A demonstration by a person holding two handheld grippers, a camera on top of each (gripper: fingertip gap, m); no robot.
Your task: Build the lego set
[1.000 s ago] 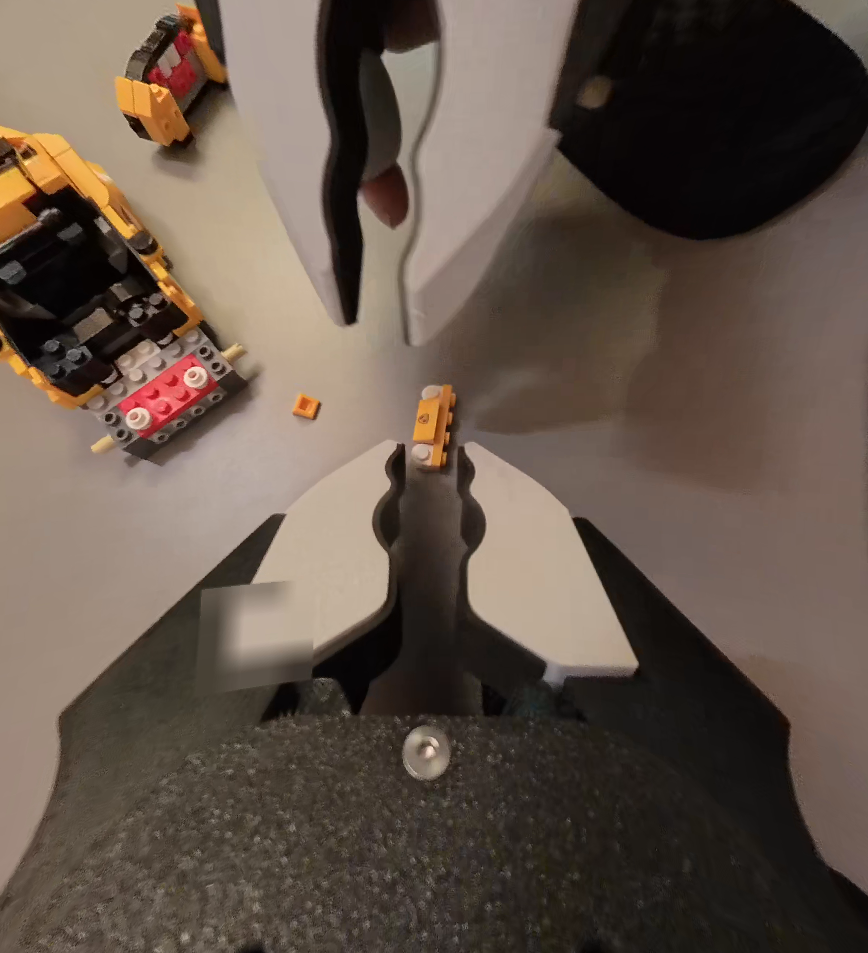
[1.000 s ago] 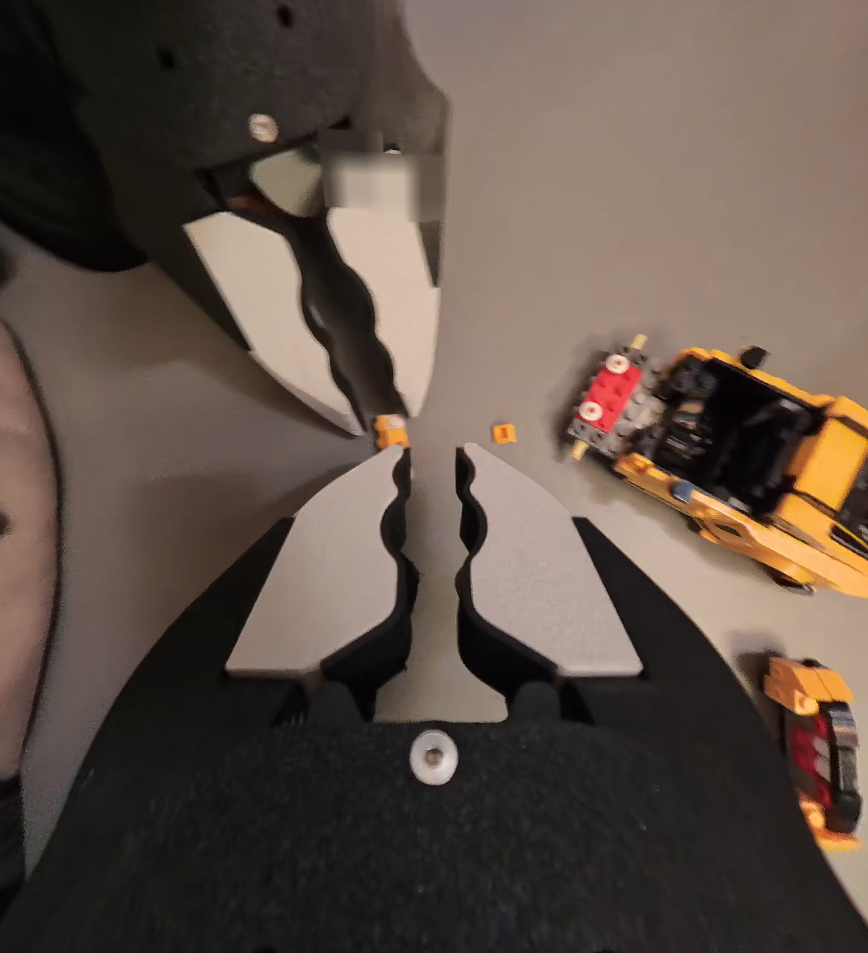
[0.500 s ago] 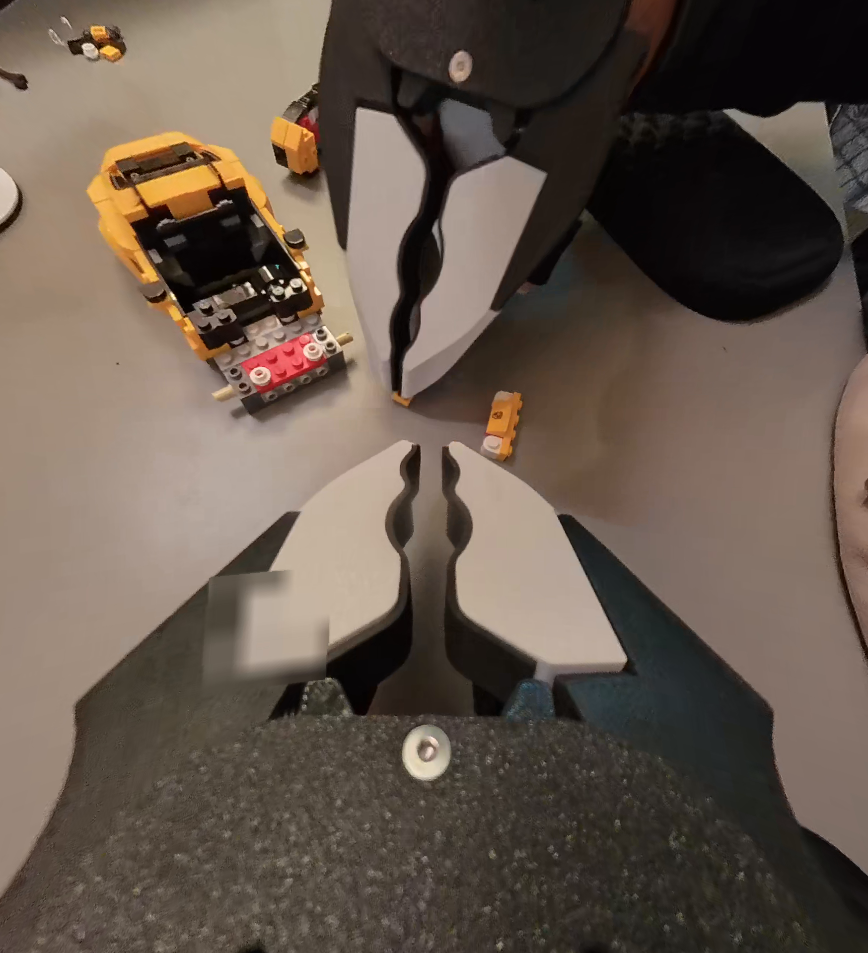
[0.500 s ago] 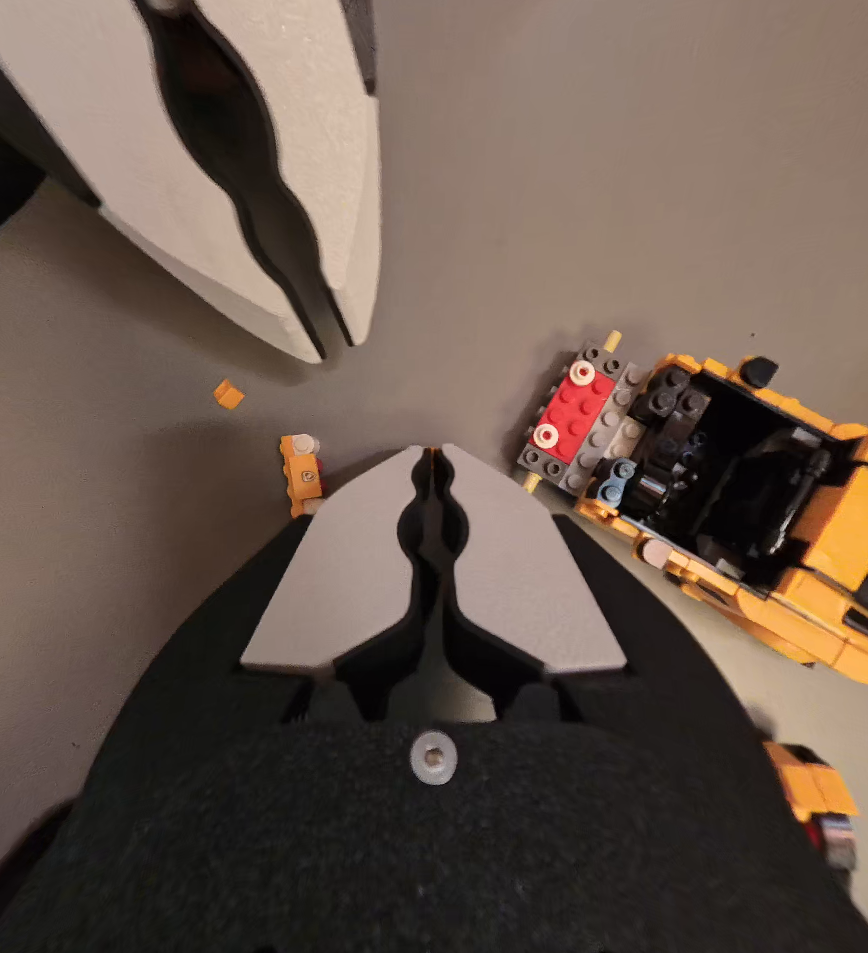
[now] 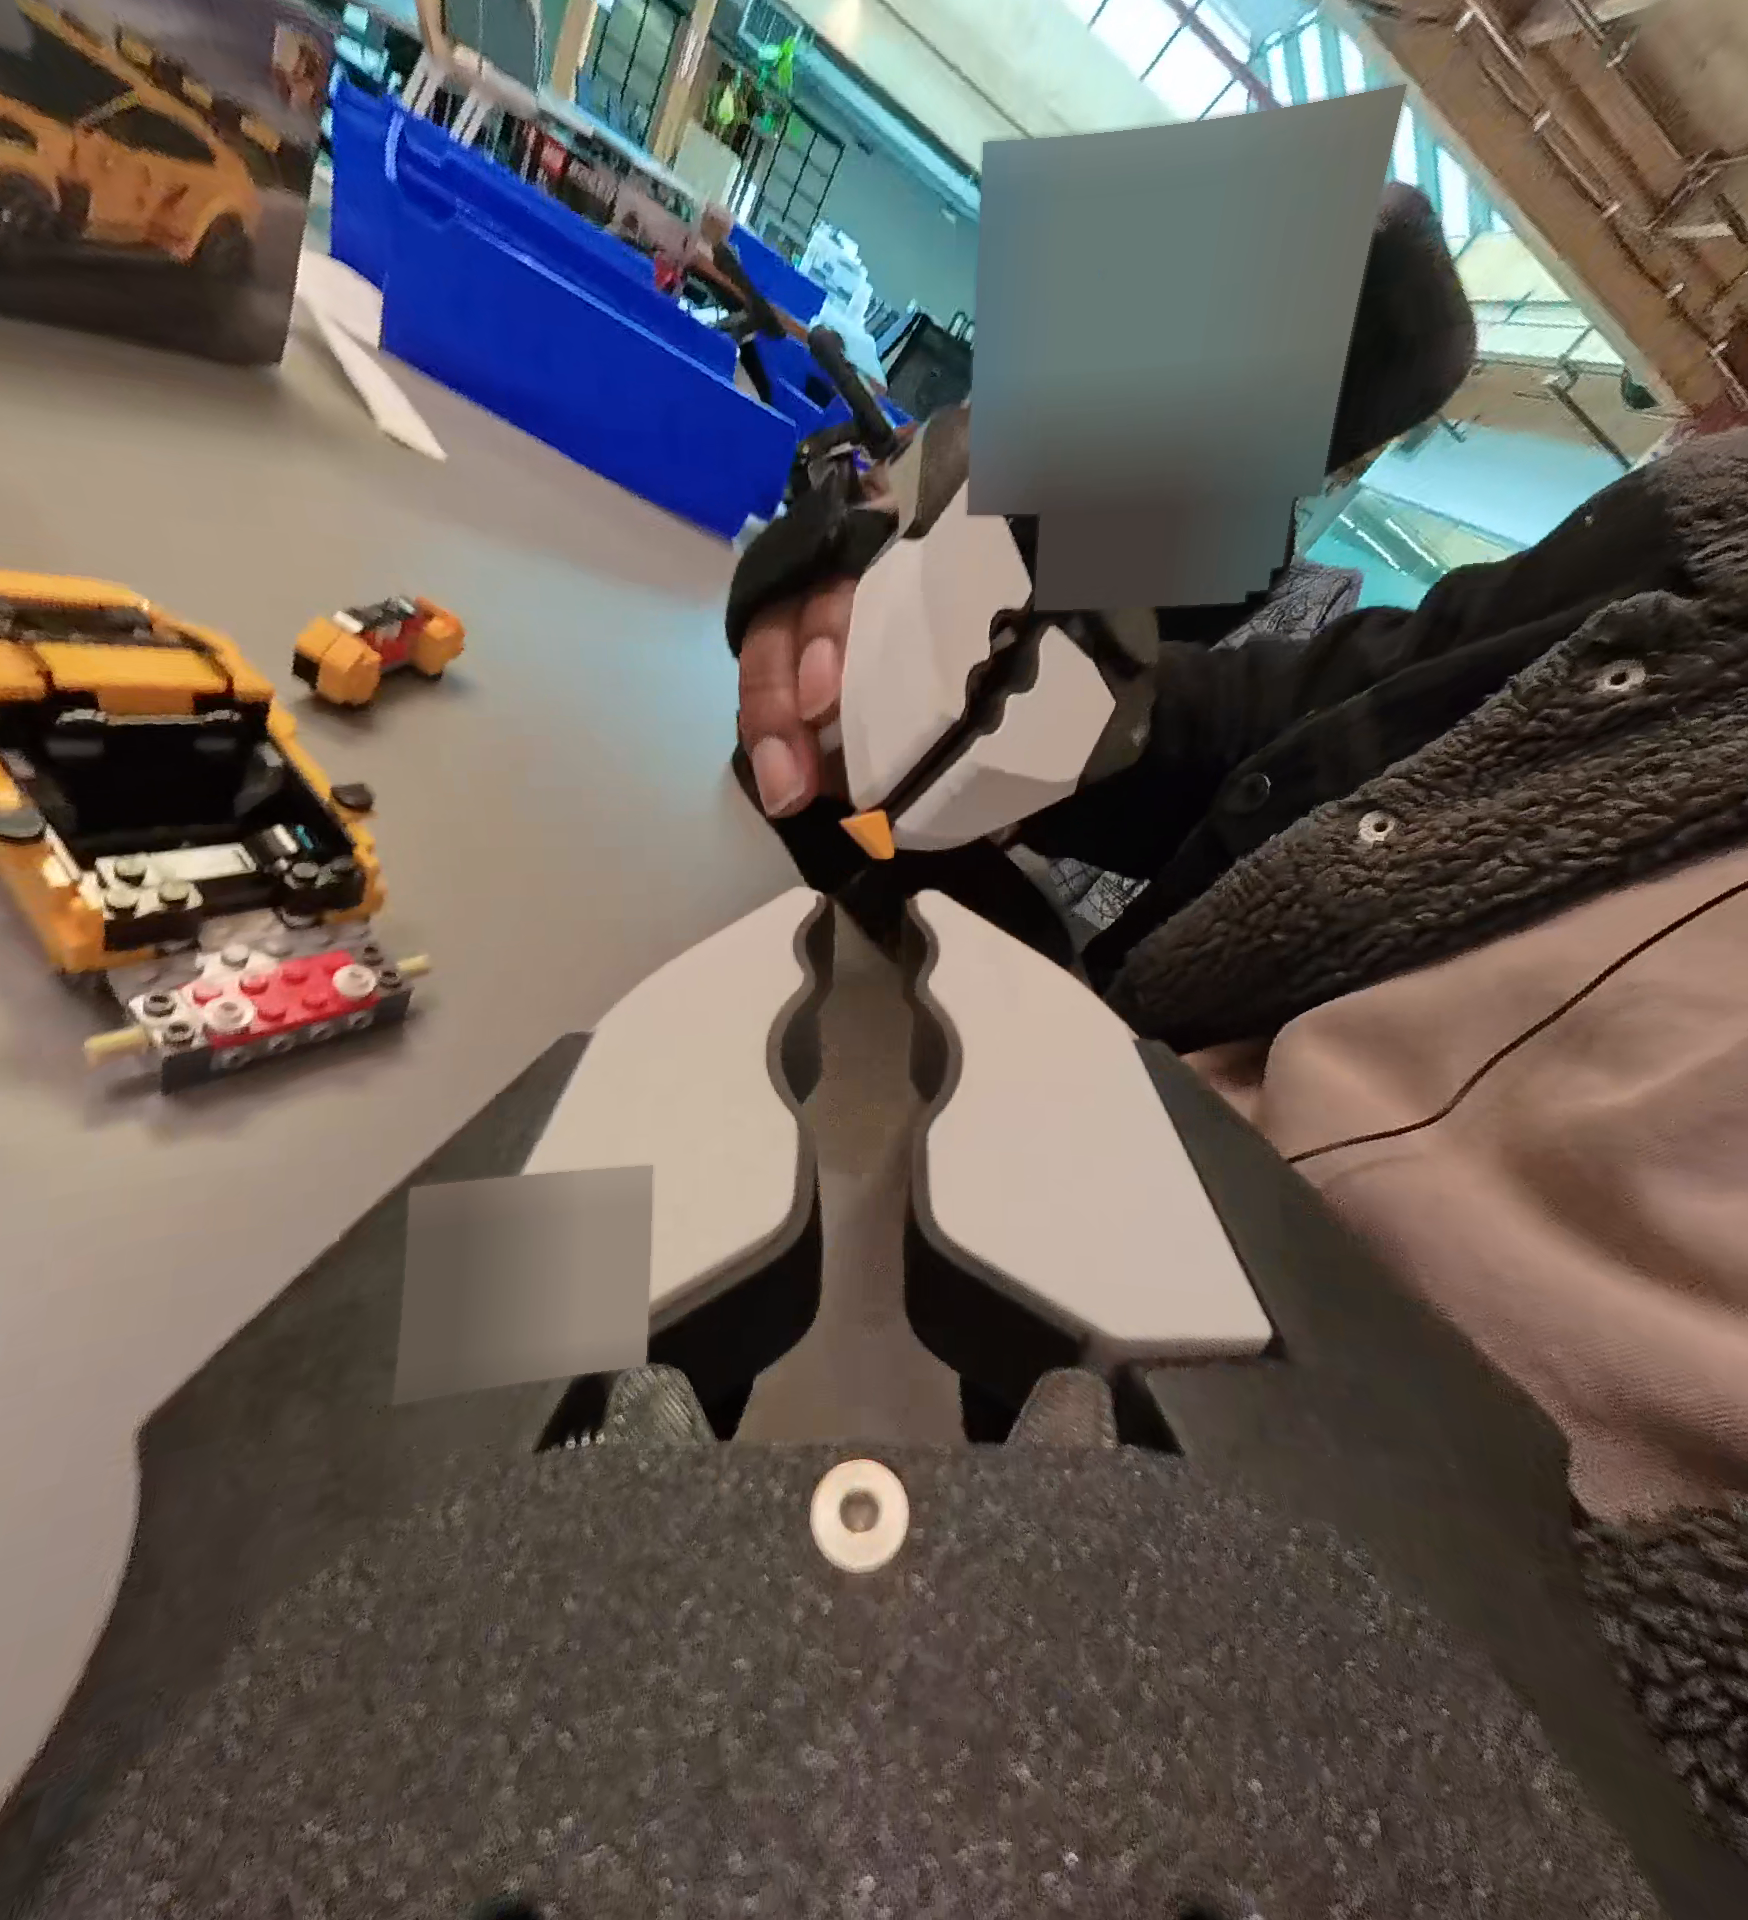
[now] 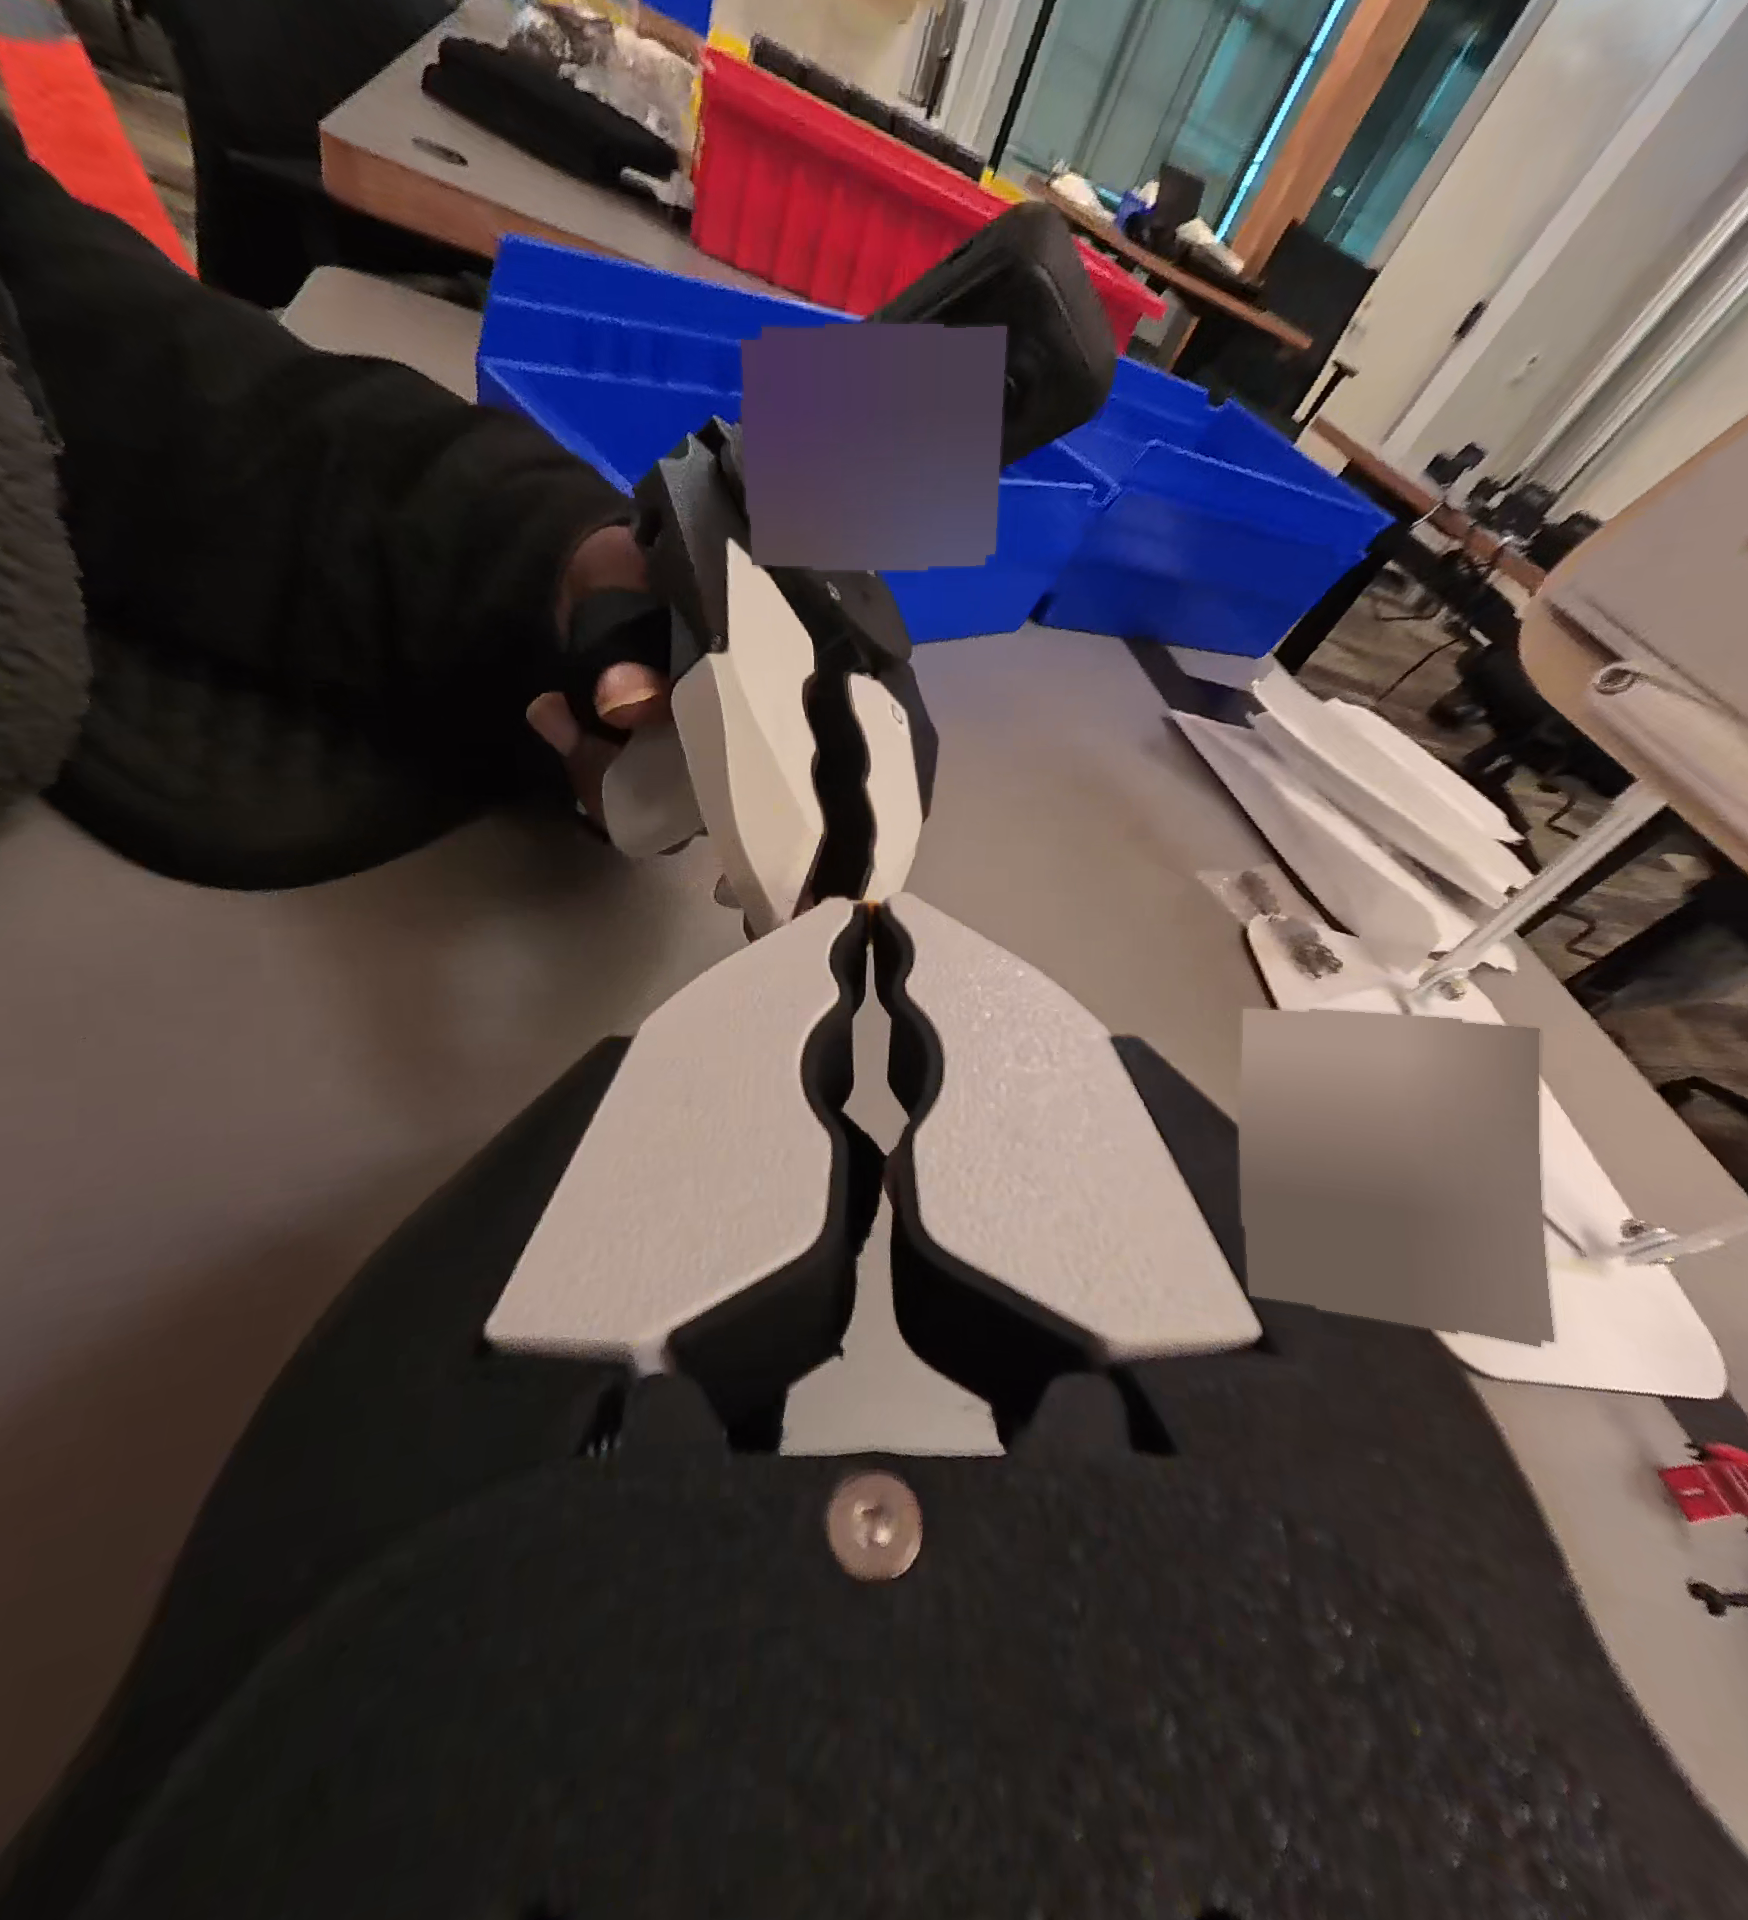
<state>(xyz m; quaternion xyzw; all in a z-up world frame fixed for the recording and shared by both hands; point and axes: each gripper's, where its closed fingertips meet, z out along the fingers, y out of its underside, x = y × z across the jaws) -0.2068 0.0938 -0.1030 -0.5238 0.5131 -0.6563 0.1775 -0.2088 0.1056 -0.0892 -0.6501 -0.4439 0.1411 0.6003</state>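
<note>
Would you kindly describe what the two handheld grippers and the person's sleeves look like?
Both the left claw and the right claw have two flat, pale grey fingers with wavy black inner pads, set on a black, grainy body with a silver screw at its centre. The hand wears a black fingerless glove, and the sleeve is black. The person wears a dark fleecy jacket.

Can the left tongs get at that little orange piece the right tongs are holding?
Probably yes. The left tongs are open and point straight at the small orange lego piece, which sticks out from the tip of the shut right tongs. Nothing lies between them, though little of it is exposed.
</note>
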